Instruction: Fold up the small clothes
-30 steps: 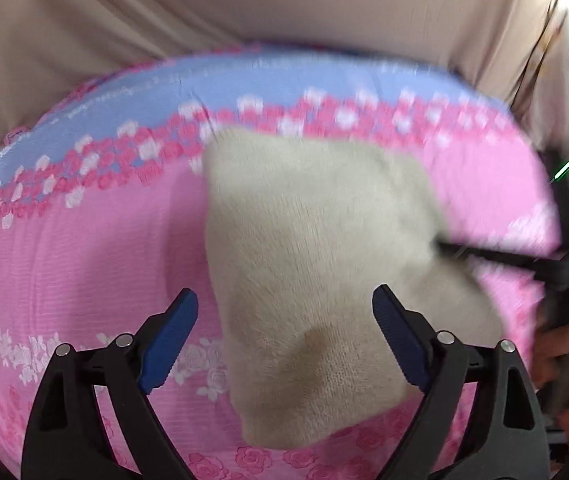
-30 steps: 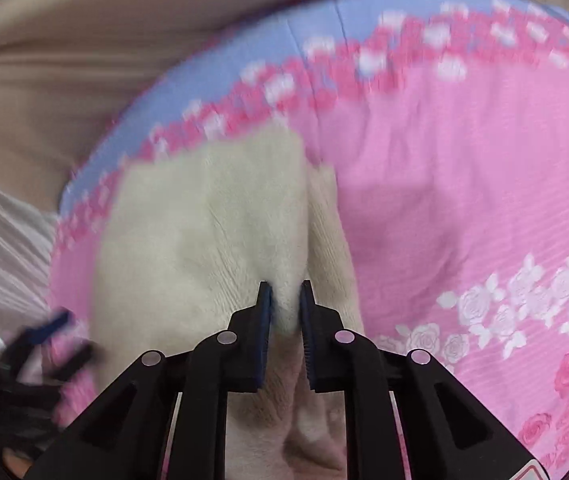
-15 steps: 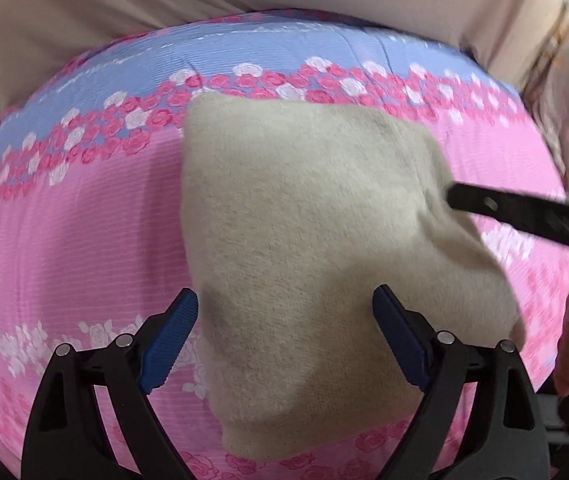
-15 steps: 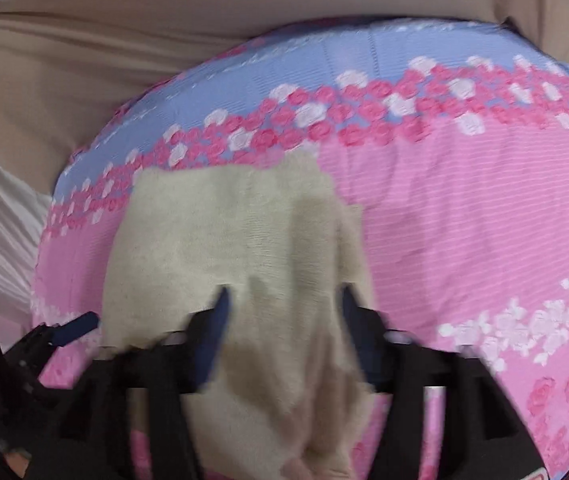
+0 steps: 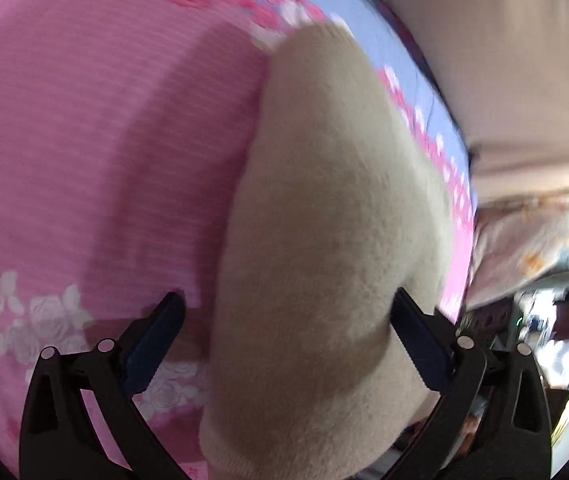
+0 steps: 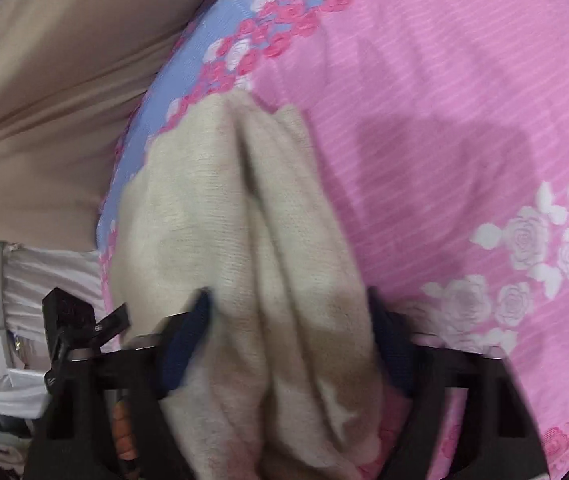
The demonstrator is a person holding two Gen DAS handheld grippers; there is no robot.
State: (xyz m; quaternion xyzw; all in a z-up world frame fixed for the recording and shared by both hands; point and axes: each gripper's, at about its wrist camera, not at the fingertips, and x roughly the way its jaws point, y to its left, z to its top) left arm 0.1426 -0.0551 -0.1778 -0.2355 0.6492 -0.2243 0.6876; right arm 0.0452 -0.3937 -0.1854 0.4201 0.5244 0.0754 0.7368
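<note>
A beige knit garment [image 5: 324,220], folded into a thick bundle, lies on a pink floral bedsheet [image 5: 84,140]. My left gripper [image 5: 288,336] straddles its near end. Its jaws are opening wide; the left pad stands clear of the cloth and the right pad is beside it. In the right wrist view the same garment [image 6: 212,216] shows several lengthwise folds. My right gripper [image 6: 288,336] is closing on those folds, and its blue pads touch the cloth on both sides. Part of the left gripper [image 6: 68,320] shows at the lower left of that view.
The sheet has a blue band with pink roses [image 6: 244,48] along its far edge, then a tan cushion [image 6: 64,100]. White crumpled fabric [image 6: 24,280] lies beyond the bed's left side. Cluttered patterned cloth [image 5: 524,248] lies off the right edge.
The right gripper let go of the cloth edge, opened, sank and now closes around the whole bundle. The left gripper rolled and dropped closer to the garment, its jaws wider.
</note>
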